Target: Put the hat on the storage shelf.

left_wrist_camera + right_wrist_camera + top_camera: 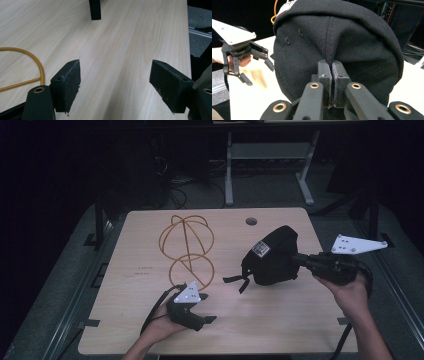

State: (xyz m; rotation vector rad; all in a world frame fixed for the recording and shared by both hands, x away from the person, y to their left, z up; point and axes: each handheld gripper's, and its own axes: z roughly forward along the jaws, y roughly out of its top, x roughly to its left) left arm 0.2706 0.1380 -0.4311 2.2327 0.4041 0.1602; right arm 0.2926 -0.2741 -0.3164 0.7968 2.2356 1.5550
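Black cap (272,256) is hanging in the right gripper (300,260) above the table (280,330), toward its right edge; the left gripper (197,312) is sitting spread and empty near the front edge, beside the orange wire stand (187,247). Left gripper view: jaws are standing wide over bare wood. Right gripper view: pads are pinching the cap's fabric tight. Judging progress: cap is picked up, but still needs placing, likely on the stand.
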